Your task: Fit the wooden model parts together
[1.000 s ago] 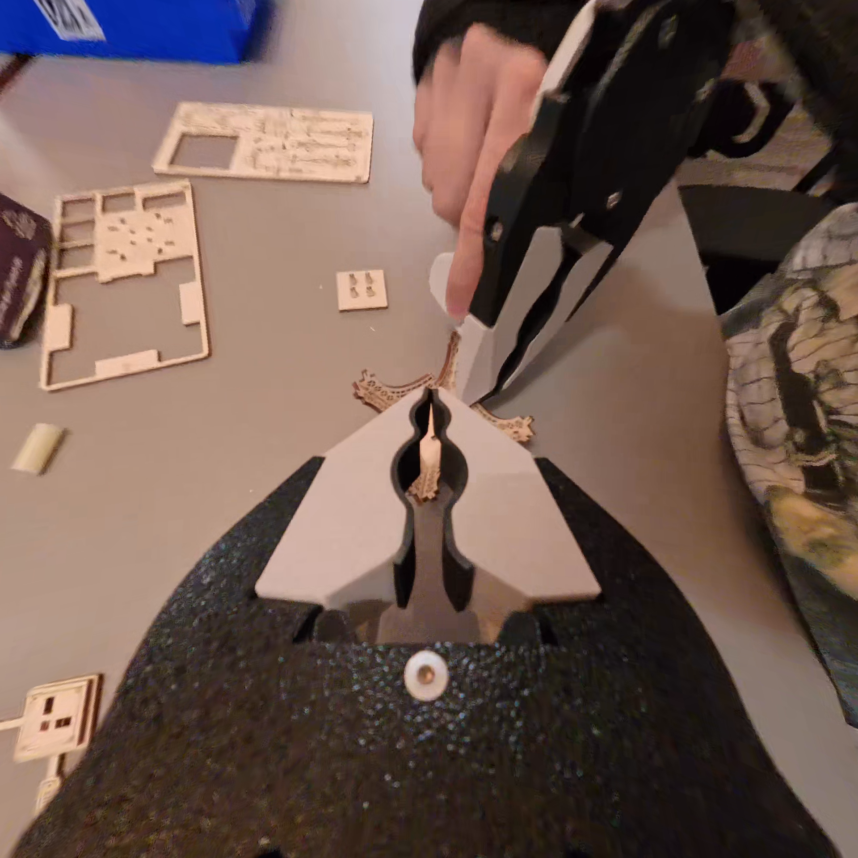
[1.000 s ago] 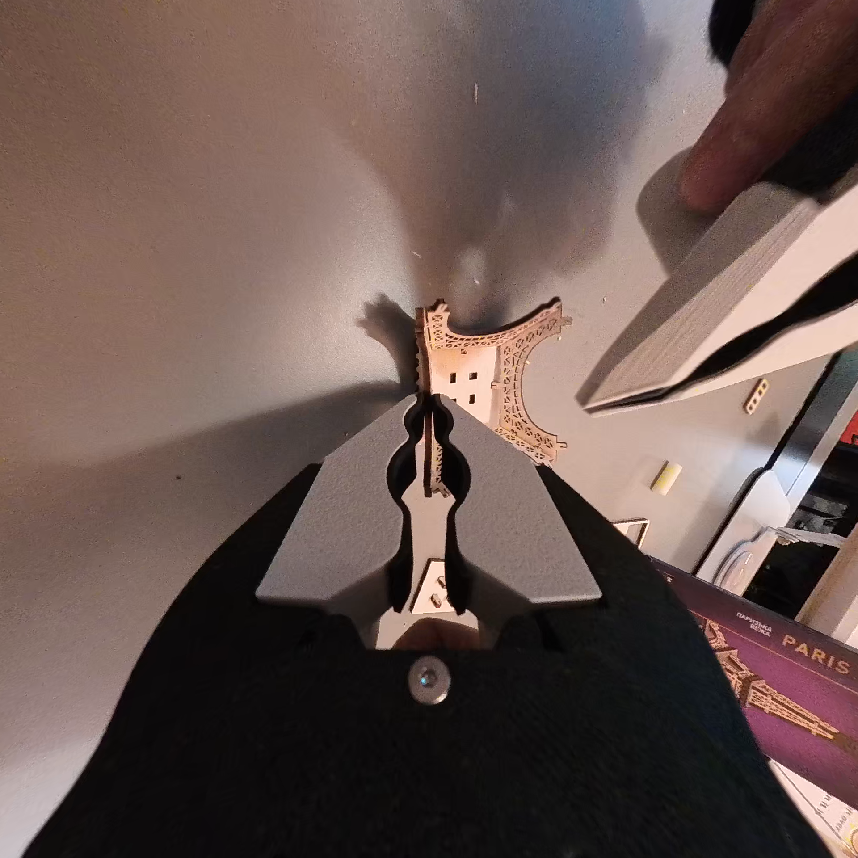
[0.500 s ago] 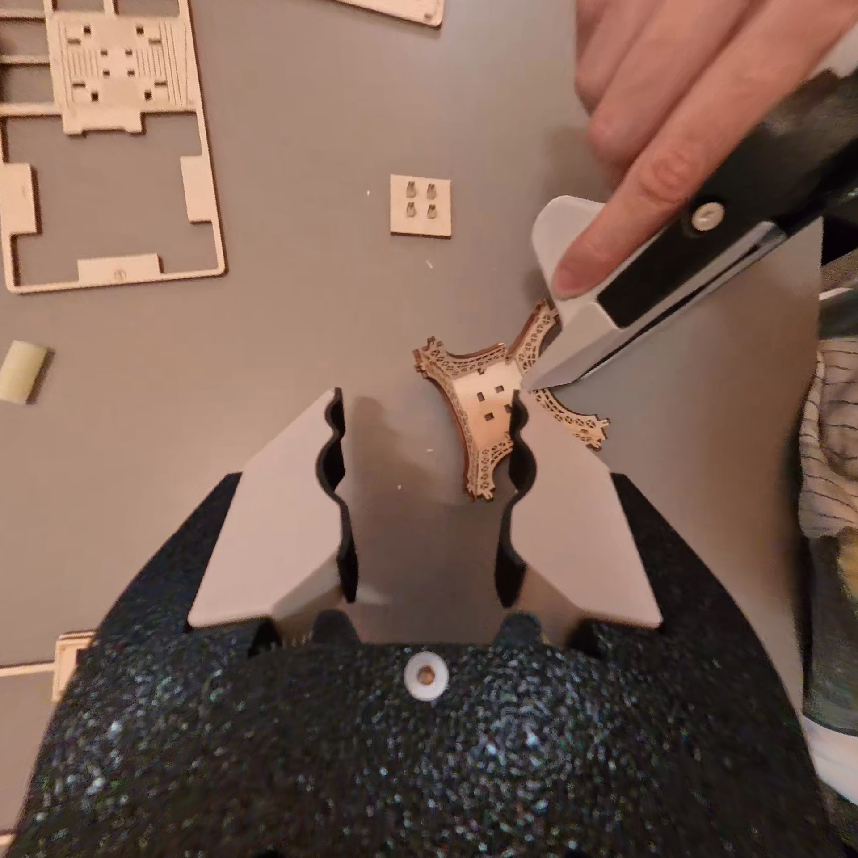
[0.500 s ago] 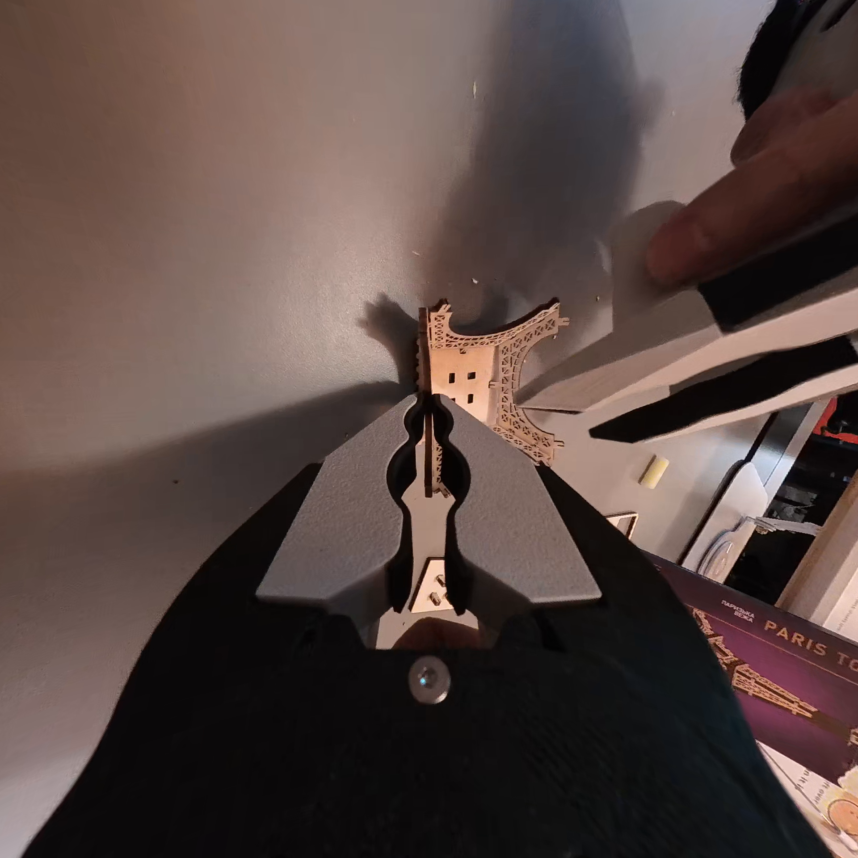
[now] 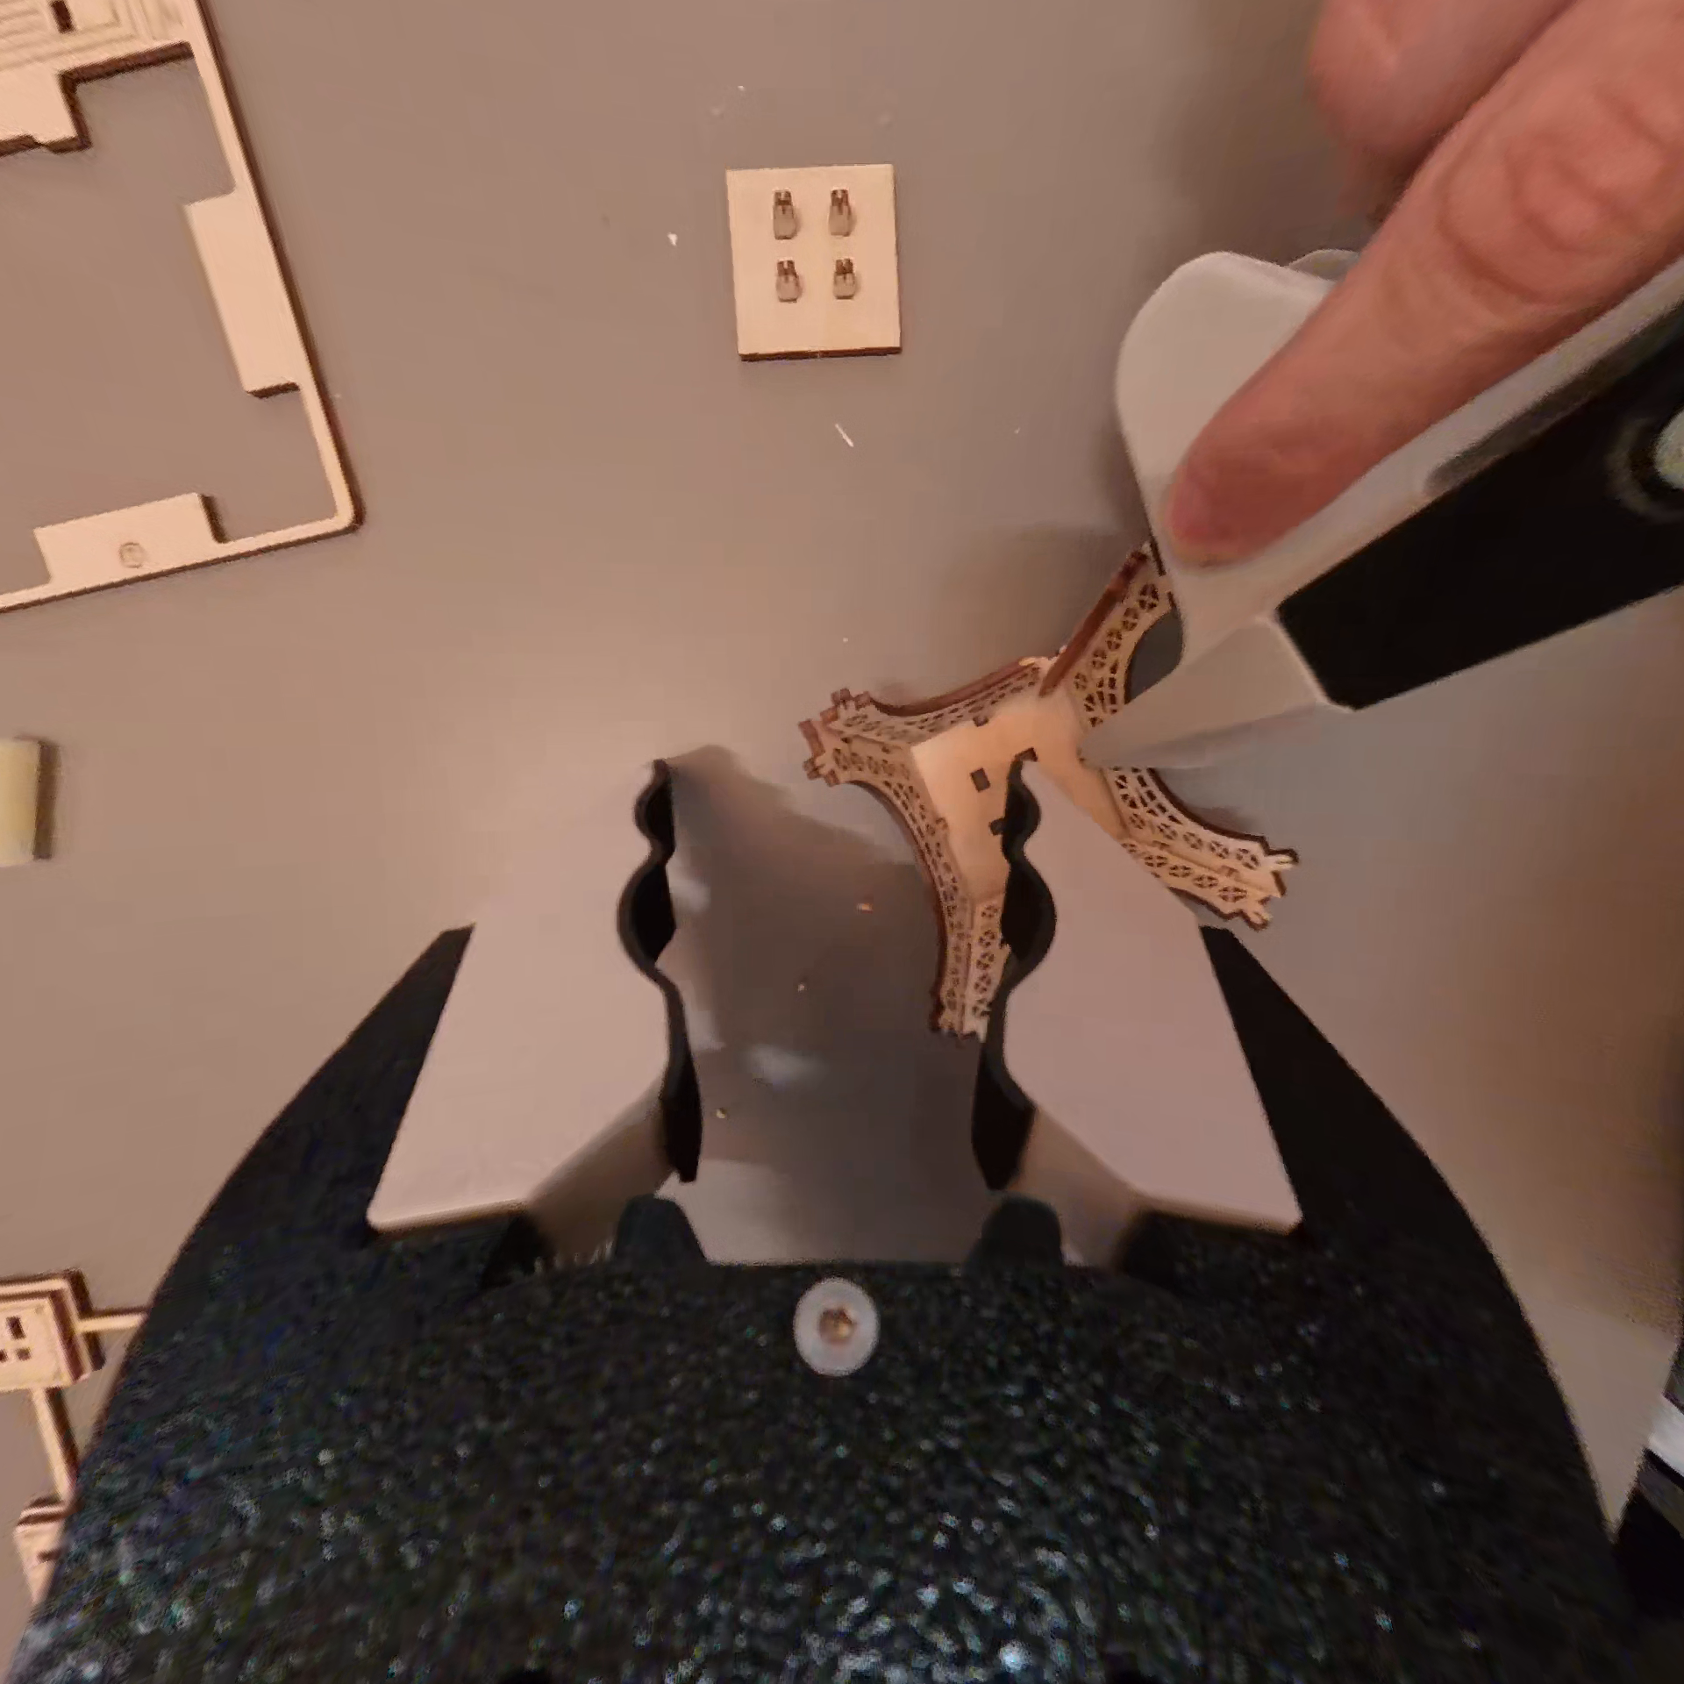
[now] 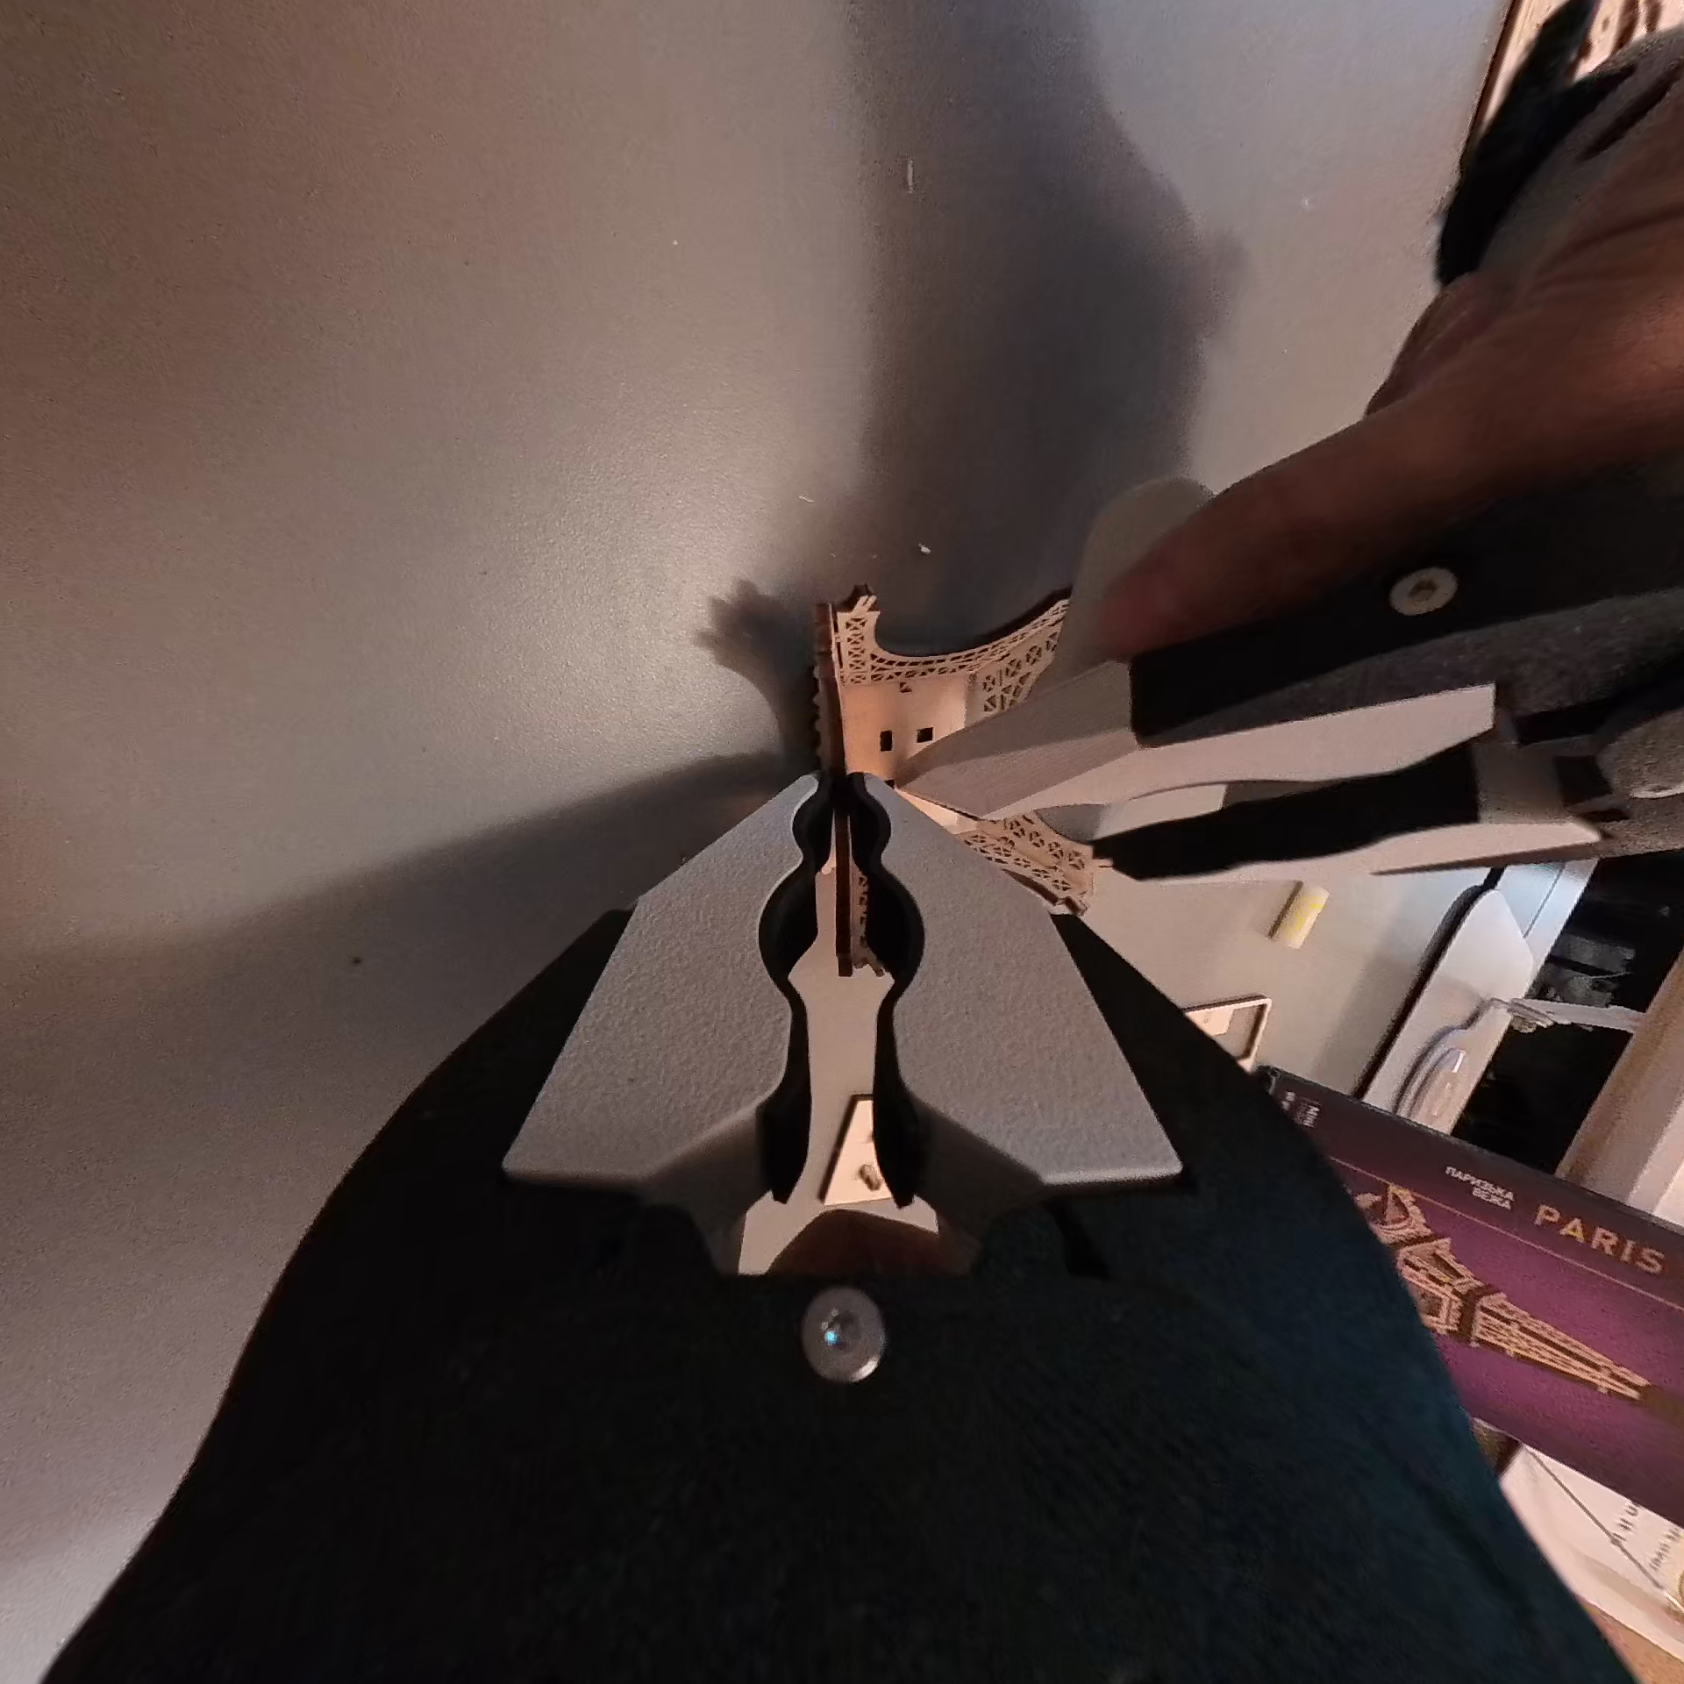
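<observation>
The wooden lattice tower-base model (image 5: 961,761) stands on the grey table (image 5: 547,638). My right gripper (image 6: 838,793) is shut on the edge of one of its lattice side panels. It enters the left wrist view from the right (image 5: 1098,749), with a person's finger (image 5: 1367,383) on it. My left gripper (image 5: 838,784) is open and empty just above the table. Its right finger (image 5: 1093,957) overlaps the model and hides part of it. The model (image 6: 898,702) and the open left gripper (image 6: 1007,811) beside it also show in the right wrist view.
A small square wooden piece with pegs (image 5: 816,260) lies beyond the model. Emptied wooden part sheets (image 5: 273,383) lie at the left, with another sheet (image 5: 36,1340) at the lower left. A cream block (image 5: 18,802) sits at the left edge. A purple box (image 6: 1504,1294) lies at the right.
My left gripper, shut on the model a second ago, has opened, let go and come closer to the table. My right gripper has kept its hold on the model.
</observation>
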A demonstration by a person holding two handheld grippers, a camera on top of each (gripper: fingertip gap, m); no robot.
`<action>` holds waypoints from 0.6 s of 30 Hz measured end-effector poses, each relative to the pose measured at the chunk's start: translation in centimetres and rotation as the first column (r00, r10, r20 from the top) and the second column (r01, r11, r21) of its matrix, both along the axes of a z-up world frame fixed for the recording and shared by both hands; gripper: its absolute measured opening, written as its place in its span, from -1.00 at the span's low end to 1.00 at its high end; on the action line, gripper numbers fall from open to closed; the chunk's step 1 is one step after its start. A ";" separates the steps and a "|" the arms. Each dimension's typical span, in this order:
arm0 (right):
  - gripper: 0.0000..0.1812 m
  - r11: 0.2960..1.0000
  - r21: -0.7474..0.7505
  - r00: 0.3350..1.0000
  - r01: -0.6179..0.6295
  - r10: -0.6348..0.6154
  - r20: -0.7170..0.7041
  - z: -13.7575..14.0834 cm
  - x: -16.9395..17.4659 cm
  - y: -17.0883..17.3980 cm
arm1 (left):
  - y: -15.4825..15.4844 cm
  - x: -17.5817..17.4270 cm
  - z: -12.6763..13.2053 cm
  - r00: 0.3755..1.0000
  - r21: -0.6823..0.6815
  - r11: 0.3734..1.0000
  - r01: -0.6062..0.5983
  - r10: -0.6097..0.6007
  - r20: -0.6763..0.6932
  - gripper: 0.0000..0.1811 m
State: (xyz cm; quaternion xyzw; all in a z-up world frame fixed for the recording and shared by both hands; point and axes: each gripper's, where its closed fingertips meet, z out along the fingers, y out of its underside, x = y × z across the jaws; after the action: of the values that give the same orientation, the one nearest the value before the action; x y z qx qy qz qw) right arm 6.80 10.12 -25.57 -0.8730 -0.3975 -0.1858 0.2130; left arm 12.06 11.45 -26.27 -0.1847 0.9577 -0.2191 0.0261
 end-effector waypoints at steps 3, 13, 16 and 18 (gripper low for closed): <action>-1.00 1.000 -0.023 0.999 0.017 -0.018 -0.032 0.0 0.0 0.0 | 0.0 -0.2 0.0 1.000 0.001 1.000 -0.012 0.012 -0.010 -0.25; -0.99 0.983 -0.181 0.999 -0.014 0.005 -0.050 -0.2 -0.1 -0.2 | -0.1 0.0 -0.1 1.000 -0.038 0.999 -0.024 0.024 0.003 -0.25; -0.99 0.976 -0.218 0.999 -0.024 0.012 -0.053 -0.2 -0.1 -0.2 | -0.1 0.1 -0.1 1.000 -0.044 0.999 -0.014 0.015 0.005 -0.24; -0.99 0.969 -0.246 0.998 -0.025 0.010 -0.061 -0.2 -0.1 -0.3 | -0.1 0.1 -0.1 1.000 -0.044 0.999 -0.008 0.008 0.005 -0.23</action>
State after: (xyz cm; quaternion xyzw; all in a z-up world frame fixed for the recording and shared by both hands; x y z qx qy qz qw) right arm 6.72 9.87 -25.81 -0.8942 -0.4188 -0.1070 0.1164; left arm 12.17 11.34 -26.37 -0.1885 0.9519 -0.2404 0.0254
